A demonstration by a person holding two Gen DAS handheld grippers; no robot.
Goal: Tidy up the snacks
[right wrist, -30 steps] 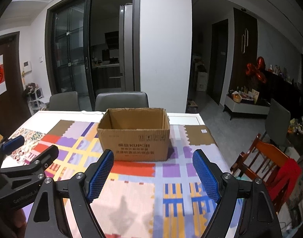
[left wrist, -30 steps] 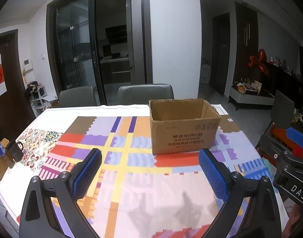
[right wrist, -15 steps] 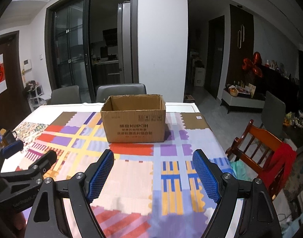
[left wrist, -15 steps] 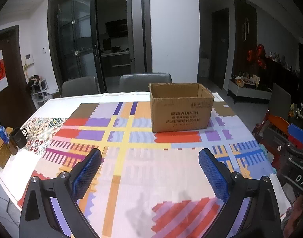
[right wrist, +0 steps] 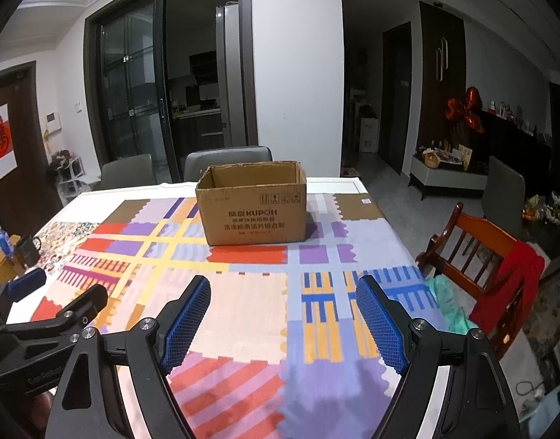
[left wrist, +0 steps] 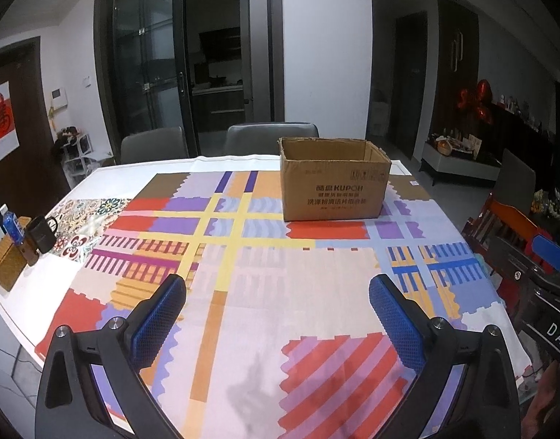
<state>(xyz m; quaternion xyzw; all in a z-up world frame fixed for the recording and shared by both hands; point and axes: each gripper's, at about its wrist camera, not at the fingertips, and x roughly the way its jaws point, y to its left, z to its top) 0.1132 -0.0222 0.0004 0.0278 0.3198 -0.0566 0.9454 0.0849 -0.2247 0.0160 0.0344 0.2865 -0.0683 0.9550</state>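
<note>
So I'm at a long dining table (left wrist: 108, 179) with a loud patchwork tablecloth (left wrist: 265, 292) over it, stripes and blocks in red, purple, yellow and blue. The open cardboard box (left wrist: 333, 190) sits near the far edge of the table, right of the middle, flaps up, and I can't see inside it from here. At the table's left edge there's a black mug (left wrist: 42, 234), a small bottle (left wrist: 12, 226) and a wicker basket (left wrist: 7, 261). Two grey chairs (left wrist: 271, 137) are tucked in at the far side, with dark glass sliding doors (left wrist: 152, 84) behind them. A wooden chair (right wrist: 477, 245) with a red cloth on it stands off the right edge.

My left claw (left wrist: 276, 314) and right claw (right wrist: 283, 318) are both spread wide with nothing between the pads, hovering over the near part of the cloth.

Compared with a second back, both claws have pulled away from the box: it looks smaller and further off, and a lot more tablecloth shows in front of it.
</note>
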